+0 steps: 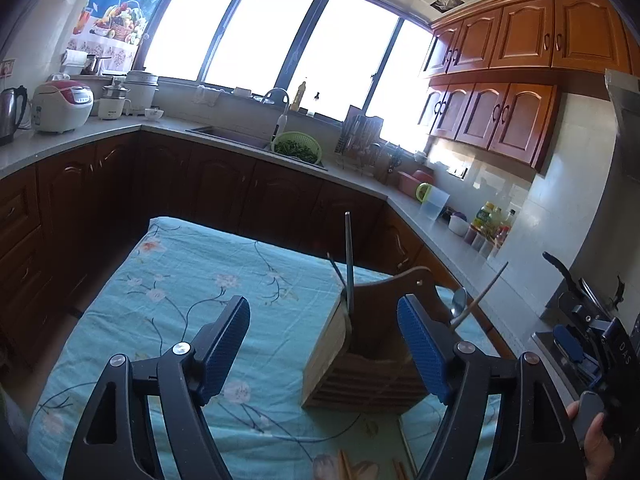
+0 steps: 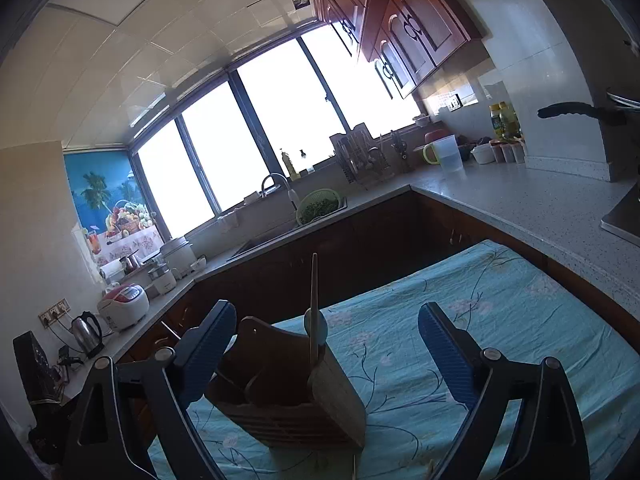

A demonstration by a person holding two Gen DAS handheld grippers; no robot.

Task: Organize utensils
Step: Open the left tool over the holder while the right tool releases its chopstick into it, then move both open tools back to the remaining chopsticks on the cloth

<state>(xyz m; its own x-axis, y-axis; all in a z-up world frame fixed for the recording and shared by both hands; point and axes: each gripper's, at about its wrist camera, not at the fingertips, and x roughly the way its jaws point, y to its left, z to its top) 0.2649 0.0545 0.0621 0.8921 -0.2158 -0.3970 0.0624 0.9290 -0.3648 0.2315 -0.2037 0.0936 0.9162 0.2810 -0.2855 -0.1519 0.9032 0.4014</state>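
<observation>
Between the left pads: left gripper [image 1: 322,354] stands wide apart and empty, its blue fingers [image 1: 224,344] flanking nothing but cloth and the near corner of the holder.
Right tool: right gripper [image 2: 326,354] is likewise spread and carries nothing; in the left view it shows only at the far right edge, so its spread is read from its own camera.
Landmark: wooden utensil holder [image 1: 360,364] stands upright on the floral tablecloth [image 1: 180,280], just ahead of both tools, slightly right of centre for the left one and slightly left of centre for the right one.
Inside the holder: dark chopsticks [image 1: 349,260] rise near its left wall, almost vertical; a spoon [image 1: 459,302] and a pale wooden stick [image 1: 480,296] lean out past its right side.
Loose pieces: brown chopstick ends [image 1: 344,466] lie on the cloth just short of the holder, at the bottom edge under the left tool, long axis running roughly toward the holder.
Nearer arm: judged to be the left, since those ends sit directly beneath it.
Coming move: likely a downward reach and a closing across the sticks' width.
</observation>
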